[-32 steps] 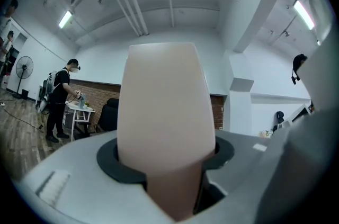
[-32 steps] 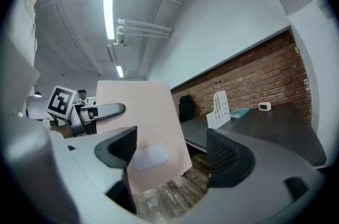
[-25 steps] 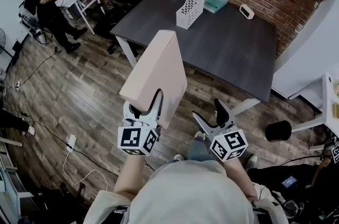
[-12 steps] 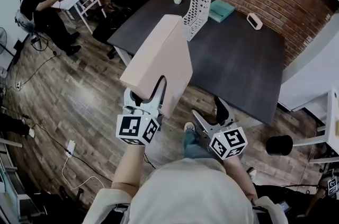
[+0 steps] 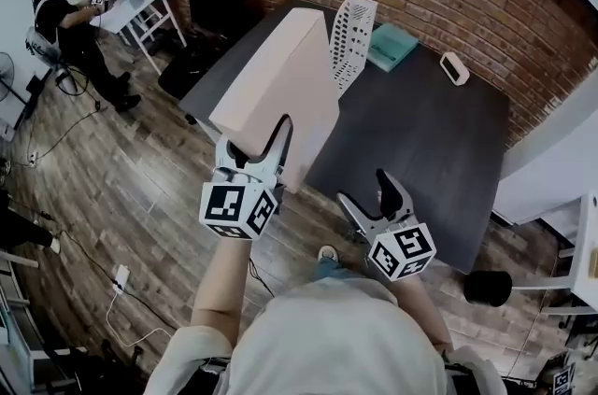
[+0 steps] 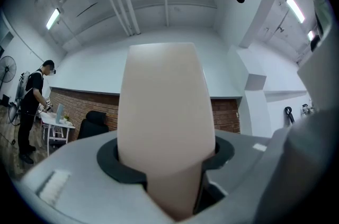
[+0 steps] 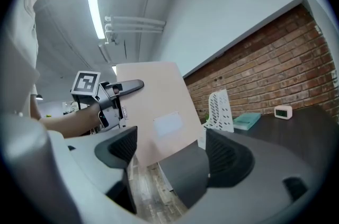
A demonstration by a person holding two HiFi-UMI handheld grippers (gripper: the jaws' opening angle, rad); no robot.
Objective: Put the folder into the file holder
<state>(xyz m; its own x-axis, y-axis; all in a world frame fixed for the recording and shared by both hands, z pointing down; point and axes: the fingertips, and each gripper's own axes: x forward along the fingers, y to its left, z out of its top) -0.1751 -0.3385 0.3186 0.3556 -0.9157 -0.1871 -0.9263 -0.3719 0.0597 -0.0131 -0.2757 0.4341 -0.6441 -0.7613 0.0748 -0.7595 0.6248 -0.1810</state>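
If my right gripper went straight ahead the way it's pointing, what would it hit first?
Likely the beige folder in the left gripper: it sits centred between the right gripper's open jaws. The dark table's edge lies just below; depth is unclear.

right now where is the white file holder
In the head view the white file holder stands upright at the far edge of the dark table, between the raised pink folder and the teal book.

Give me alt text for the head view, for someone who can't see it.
The left gripper holds up a pale pink folder in front of a dark table carrying a white file holder. The right gripper is open and empty.
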